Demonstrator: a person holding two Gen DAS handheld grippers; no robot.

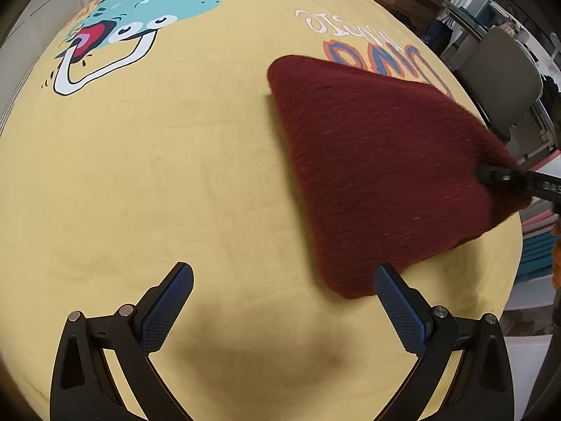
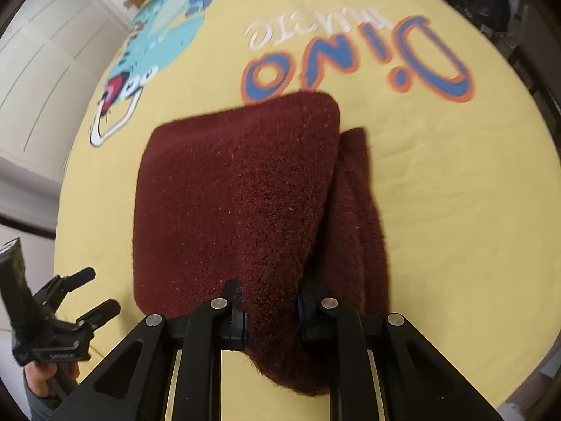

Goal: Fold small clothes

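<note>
Two views. From my left hand-held gripper (image 1: 283, 310), spread wide and empty above the yellow dinosaur sheet (image 1: 175, 175), the dark red knit garment (image 1: 382, 175) runs lengthwise from the near right up toward the lettering. From my right hand-held gripper (image 2: 271, 310) (clenched on the garment's near edge), the fabric stretches away toward the "Dino" print (image 2: 354, 66).

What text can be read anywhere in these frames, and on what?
"DiNO": large blue letters edged in orange, upside down, printed on the yellow sheet, just beyond the red cloth.
White word above it on the sheet: too blurred to read.
Small mark on the left tongs: too small to read.
White letters on the right tongs: cut off, unreadable.
</note>
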